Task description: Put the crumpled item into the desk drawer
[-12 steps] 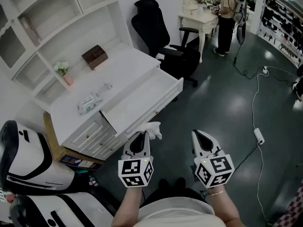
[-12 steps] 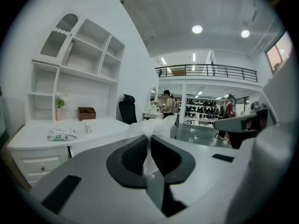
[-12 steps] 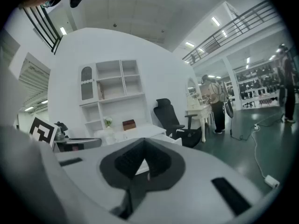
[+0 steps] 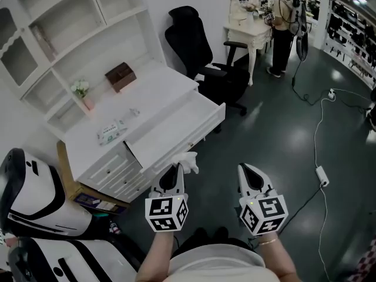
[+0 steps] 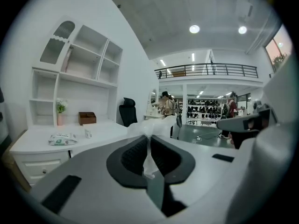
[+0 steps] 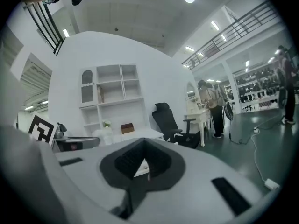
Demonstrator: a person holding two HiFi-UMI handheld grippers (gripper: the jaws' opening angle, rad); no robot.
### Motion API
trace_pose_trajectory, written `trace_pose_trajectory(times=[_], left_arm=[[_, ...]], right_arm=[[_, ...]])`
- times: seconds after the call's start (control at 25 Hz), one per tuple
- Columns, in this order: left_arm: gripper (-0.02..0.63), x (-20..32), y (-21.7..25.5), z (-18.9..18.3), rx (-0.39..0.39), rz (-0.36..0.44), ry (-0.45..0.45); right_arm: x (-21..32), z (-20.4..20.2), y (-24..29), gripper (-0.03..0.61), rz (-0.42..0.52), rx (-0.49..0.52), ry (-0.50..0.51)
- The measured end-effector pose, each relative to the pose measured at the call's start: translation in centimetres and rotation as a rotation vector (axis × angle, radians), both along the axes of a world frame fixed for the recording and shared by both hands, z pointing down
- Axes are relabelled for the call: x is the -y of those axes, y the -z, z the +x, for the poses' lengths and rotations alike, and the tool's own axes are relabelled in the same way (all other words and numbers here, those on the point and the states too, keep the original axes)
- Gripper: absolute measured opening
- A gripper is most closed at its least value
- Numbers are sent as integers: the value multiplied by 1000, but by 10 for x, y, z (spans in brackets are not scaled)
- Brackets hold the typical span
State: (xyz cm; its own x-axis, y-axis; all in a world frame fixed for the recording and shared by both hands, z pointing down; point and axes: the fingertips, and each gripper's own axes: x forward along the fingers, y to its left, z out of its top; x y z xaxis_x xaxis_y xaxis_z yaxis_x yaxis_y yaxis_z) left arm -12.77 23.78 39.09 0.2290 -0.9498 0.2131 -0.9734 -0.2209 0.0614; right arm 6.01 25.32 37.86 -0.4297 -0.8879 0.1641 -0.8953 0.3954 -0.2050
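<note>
The left gripper has its jaws closed on the crumpled item, a thin white thing like tissue or film. In the left gripper view a narrow strip of it runs down between the two dark pads, and the rest bulges out in front of the tips. In the head view the crumpled item is held in the air just beside the front panel of the drawer. It is not inside the drawer, and I cannot tell whether it touches the panel. The drawer is pulled far out from the white desk. The right gripper is beside the left one and apart from it, above the dark floor. Its jaws meet at the tips and have nothing between them. Both grippers point away from the person, toward the desk side of the room. On the surface there is a brown box near the back, a flat pack of wipes nearer to the drawer, and a small plant in a pink pot at the foot of the white shelf unit. A black office chair is at the far end of the desk, close to the corner of the open drawer. Further back a person stands at another white table. A cable with a power strip lies on the floor, to the right of the right gripper.
</note>
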Motion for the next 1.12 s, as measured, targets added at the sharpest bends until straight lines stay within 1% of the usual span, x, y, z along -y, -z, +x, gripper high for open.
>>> trace_pose_trajectory(times=[0.32, 0.76, 1.12], left_arm=[[20, -2, 5, 14, 9, 27, 11], [20, 0, 13, 22, 12, 51, 44], [20, 33, 8, 15, 23, 43, 64]], right_arm=[[-1, 20, 6, 2, 38, -11, -16], [3, 42, 6, 2, 31, -10, -38], [32, 51, -3, 2, 13, 0, -62]])
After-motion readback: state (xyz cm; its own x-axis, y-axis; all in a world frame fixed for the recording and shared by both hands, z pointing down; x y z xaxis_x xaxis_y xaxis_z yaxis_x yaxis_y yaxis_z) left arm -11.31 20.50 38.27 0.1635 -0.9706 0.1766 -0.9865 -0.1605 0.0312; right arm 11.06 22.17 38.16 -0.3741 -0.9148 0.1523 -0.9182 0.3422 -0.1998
